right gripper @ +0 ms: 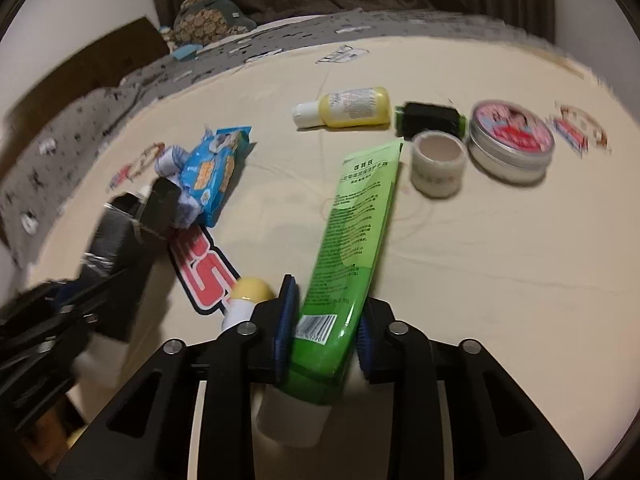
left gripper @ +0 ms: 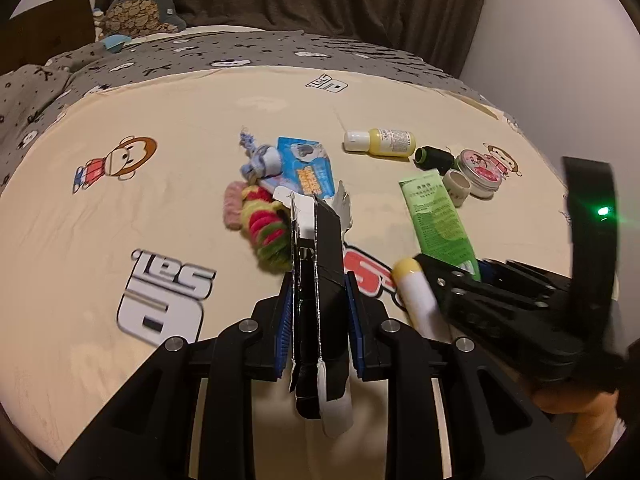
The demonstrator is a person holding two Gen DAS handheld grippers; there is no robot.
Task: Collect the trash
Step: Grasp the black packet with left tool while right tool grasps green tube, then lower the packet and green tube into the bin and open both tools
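My left gripper [left gripper: 318,308] is shut on a flattened black and white carton [left gripper: 320,280], held above the cream bed sheet [left gripper: 160,216]. My right gripper [right gripper: 324,320] is shut on a green tube [right gripper: 352,232] with a white cap near my palm; it also shows at the right of the left wrist view [left gripper: 440,220]. The carton appears at the left of the right wrist view [right gripper: 120,240]. A blue snack wrapper [left gripper: 308,168] [right gripper: 212,168] lies on the sheet beyond the carton.
A yellow bottle [right gripper: 348,112], a black spool [right gripper: 430,120], a small cream jar [right gripper: 438,168] and a pink-lidded tin [right gripper: 512,144] lie at the back right. A white stick with a yellow cap [right gripper: 244,300] lies near the tube. Socks [left gripper: 264,232] lie left of the carton.
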